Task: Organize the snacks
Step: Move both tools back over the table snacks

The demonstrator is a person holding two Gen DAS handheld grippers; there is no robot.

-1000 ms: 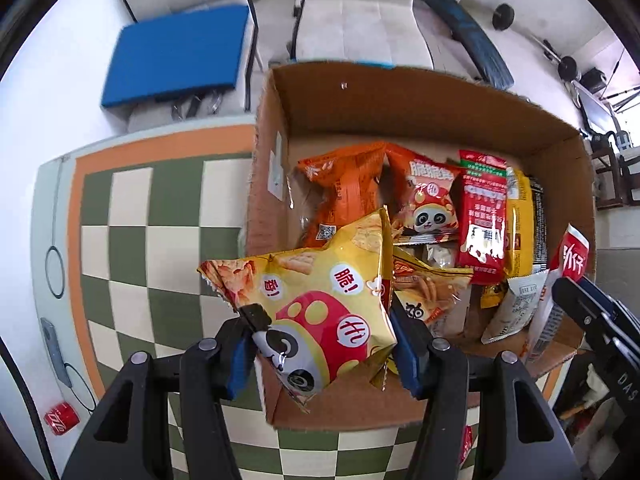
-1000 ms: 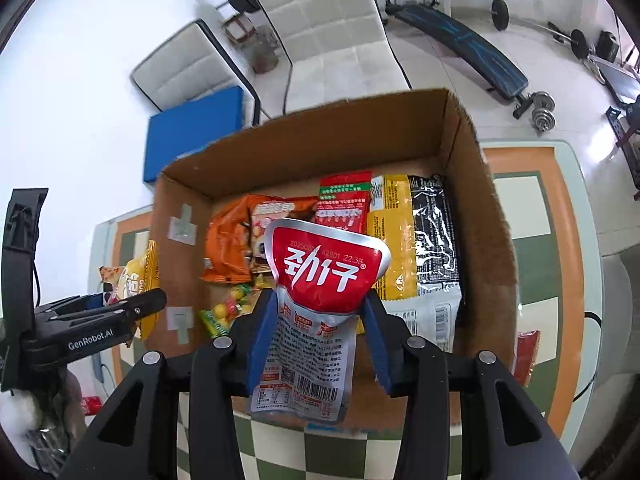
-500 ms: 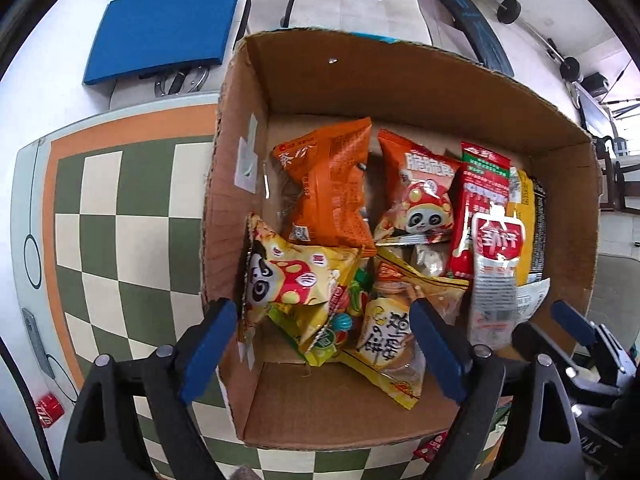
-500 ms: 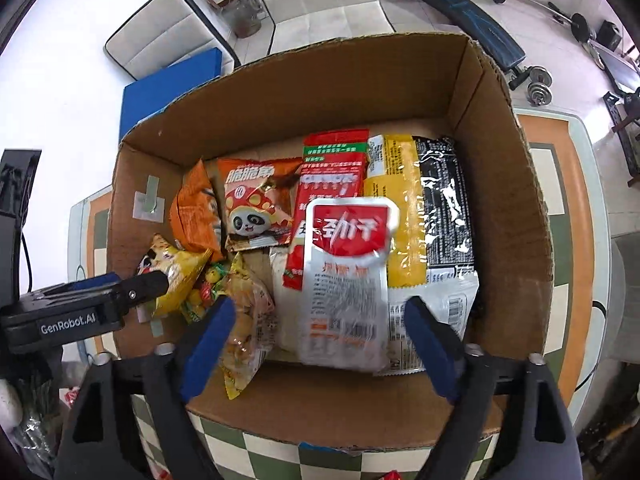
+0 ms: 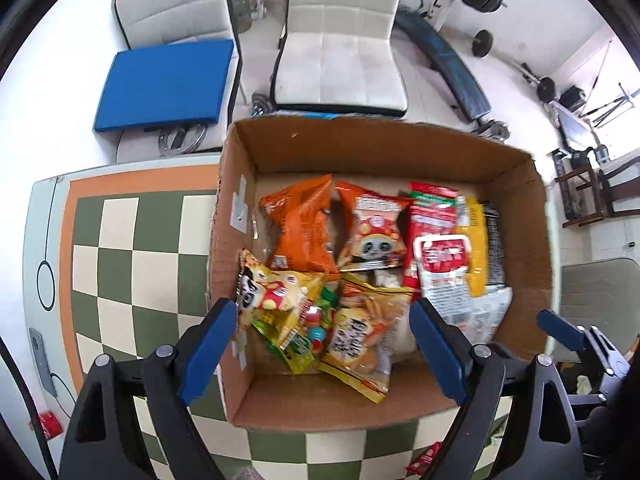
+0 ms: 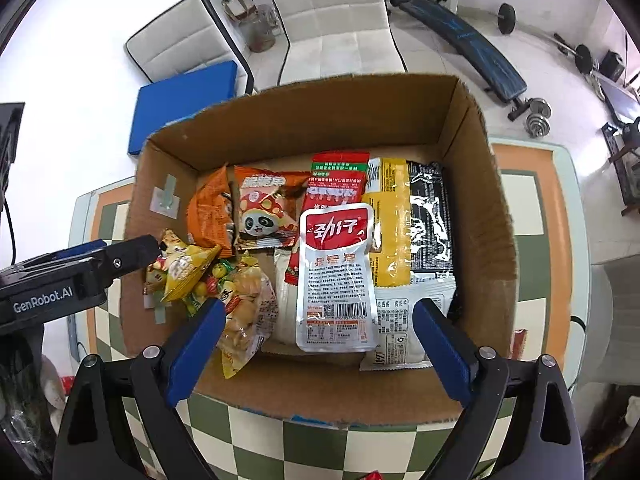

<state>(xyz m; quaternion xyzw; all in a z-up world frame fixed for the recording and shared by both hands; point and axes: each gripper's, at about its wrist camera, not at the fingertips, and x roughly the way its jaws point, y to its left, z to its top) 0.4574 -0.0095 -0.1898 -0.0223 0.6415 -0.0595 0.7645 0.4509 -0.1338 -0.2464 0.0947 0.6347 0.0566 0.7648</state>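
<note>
An open cardboard box (image 5: pixel 384 148) (image 6: pixel 304 120) stands on the checkered table and holds several snack packets. The yellow panda bag (image 5: pixel 276 292) (image 6: pixel 184 268) lies at the box's left side. The red-and-silver pouch (image 6: pixel 336 276) (image 5: pixel 444 276) lies flat near the middle right. My left gripper (image 5: pixel 320 340) is open and empty above the box's near left part. My right gripper (image 6: pixel 316 336) is open and empty above the near edge, over the pouch. The left gripper also shows in the right wrist view (image 6: pixel 100 264).
The box also holds orange bags (image 5: pixel 304 224), a red panda bag (image 5: pixel 372 236), a yellow packet (image 6: pixel 390 224) and a black packet (image 6: pixel 430 220). A small red packet (image 5: pixel 424 456) lies on the table (image 5: pixel 120 256) near the front. White chairs (image 5: pixel 340 40) and a blue cushion (image 5: pixel 164 84) stand behind.
Both grippers opened and let go: the yellow panda bag and the red-and-silver pouch dropped into the box. Both grippers have since drawn back a little from the box.
</note>
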